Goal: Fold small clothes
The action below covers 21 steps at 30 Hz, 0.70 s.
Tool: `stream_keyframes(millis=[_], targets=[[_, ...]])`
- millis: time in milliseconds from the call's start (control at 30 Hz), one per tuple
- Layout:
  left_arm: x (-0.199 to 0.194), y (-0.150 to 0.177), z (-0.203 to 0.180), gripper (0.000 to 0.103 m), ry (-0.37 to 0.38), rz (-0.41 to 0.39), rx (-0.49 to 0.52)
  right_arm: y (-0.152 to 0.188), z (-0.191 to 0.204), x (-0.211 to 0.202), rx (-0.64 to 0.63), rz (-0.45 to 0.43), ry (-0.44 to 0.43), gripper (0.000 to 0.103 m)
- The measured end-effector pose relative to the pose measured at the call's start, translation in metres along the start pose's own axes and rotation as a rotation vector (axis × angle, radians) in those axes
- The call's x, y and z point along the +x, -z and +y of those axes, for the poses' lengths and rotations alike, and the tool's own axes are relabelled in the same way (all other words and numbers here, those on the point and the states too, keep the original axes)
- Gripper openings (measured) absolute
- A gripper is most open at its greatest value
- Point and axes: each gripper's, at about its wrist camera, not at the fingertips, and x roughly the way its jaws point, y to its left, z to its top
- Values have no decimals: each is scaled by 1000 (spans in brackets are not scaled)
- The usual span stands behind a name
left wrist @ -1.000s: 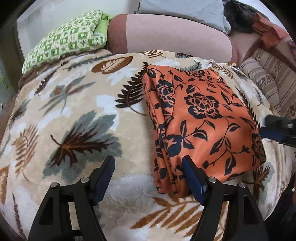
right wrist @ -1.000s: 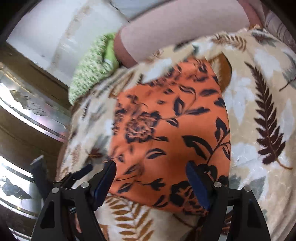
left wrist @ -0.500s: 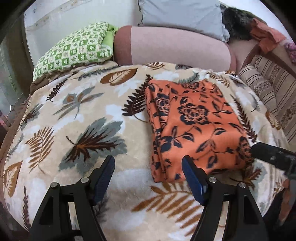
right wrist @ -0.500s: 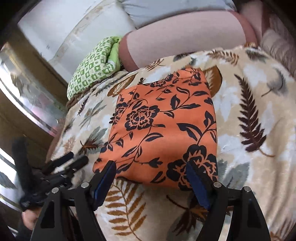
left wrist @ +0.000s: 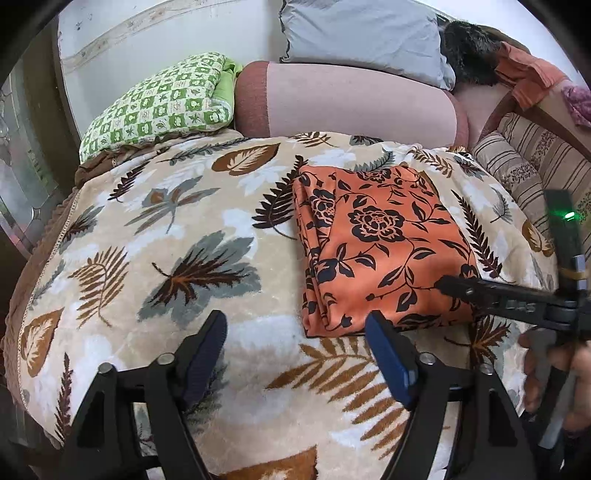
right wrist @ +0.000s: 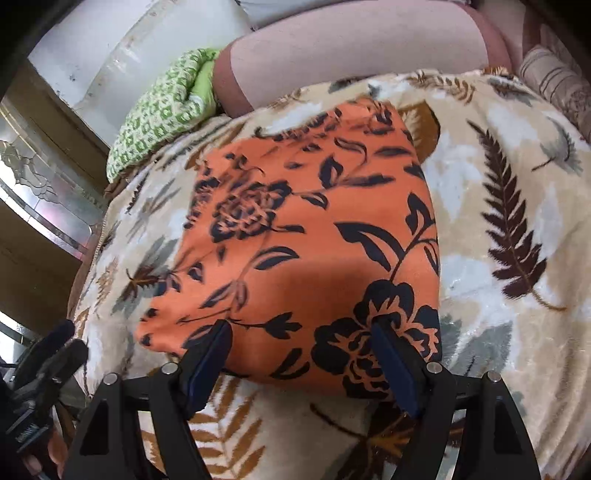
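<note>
A folded orange cloth with black flowers (left wrist: 376, 243) lies flat on the leaf-patterned blanket (left wrist: 166, 236). My left gripper (left wrist: 295, 350) is open and empty, just short of the cloth's near left corner, above the blanket. My right gripper (right wrist: 301, 354) is open and hovers over the cloth's near edge (right wrist: 314, 236), holding nothing. The right gripper also shows in the left wrist view (left wrist: 458, 286), its tip over the cloth's right side. The left gripper shows at the lower left of the right wrist view (right wrist: 55, 350).
A green checked pillow (left wrist: 159, 107), a pink bolster (left wrist: 351, 103) and a grey pillow (left wrist: 362, 33) lie at the back. Striped cushions (left wrist: 532, 166) stand at the right. A dark wooden frame with glass (right wrist: 44, 192) is at the left.
My left gripper has drawn back from the cloth's near corner toward me. My right gripper moved back, then came in close again over the cloth's near edge. The cloth stays folded.
</note>
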Motion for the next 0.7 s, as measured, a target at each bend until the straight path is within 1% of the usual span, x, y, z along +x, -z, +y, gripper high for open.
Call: stream_keyframes(millis=[133,233,267,300,333,500,567,633,700], targets=[[-10,4,0,83,-8,-24,-11,11,17,-38,-65,-77,29,80],[-19,12,1,84,-21,-45,-28,27,25,-65,-101,-124,85,81],[-22,16,3,85,-32,-50,-34,36,26,-74,-107,-139,120,82],[-24,20,4,87,-41,-54,-45,40,26,-79,-107,-145,140,88],[-25,24,5,88,-45,-54,-54,49,25,-83,-106,-148,168,94],[-20,35,8,88,-53,3,-83,80,23,-86,-104,-116,210,95],[-22,36,8,88,-59,-1,-90,86,24,-84,-122,-110,229,95],[-26,36,7,88,-67,-7,-94,87,28,-82,-145,-97,237,103],[-29,36,6,88,-69,-3,-92,89,33,-84,-159,-102,244,103]])
